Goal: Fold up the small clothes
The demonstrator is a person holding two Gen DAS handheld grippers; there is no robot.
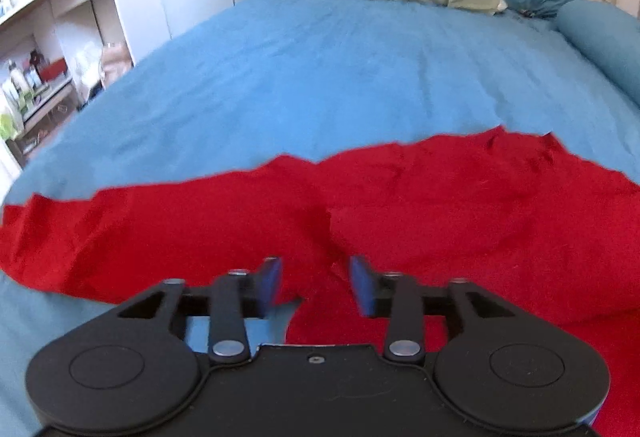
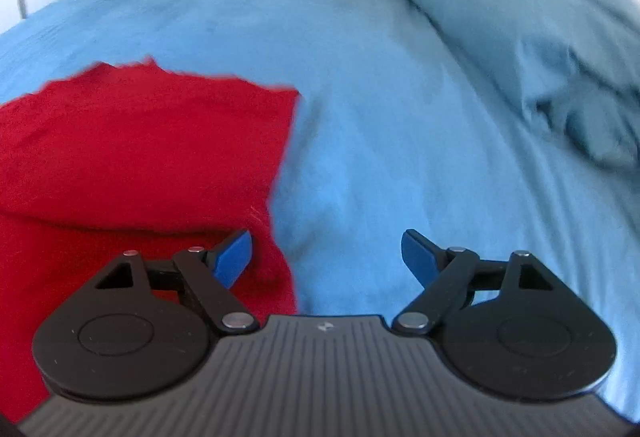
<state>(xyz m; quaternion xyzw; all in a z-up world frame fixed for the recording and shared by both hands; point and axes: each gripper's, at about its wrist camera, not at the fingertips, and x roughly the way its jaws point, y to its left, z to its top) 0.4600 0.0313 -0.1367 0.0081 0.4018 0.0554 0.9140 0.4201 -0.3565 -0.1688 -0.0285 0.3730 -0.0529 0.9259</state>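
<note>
Directly beneath left hand-held gripper [image 1: 316, 287]: red garment [image 1: 400, 197].

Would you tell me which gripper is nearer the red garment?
Left. The left gripper is over the red garment; the right gripper straddles its edge, mostly over the blue sheet.

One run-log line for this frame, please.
left gripper: open over red garment | right gripper: open at its edge | bed
</note>
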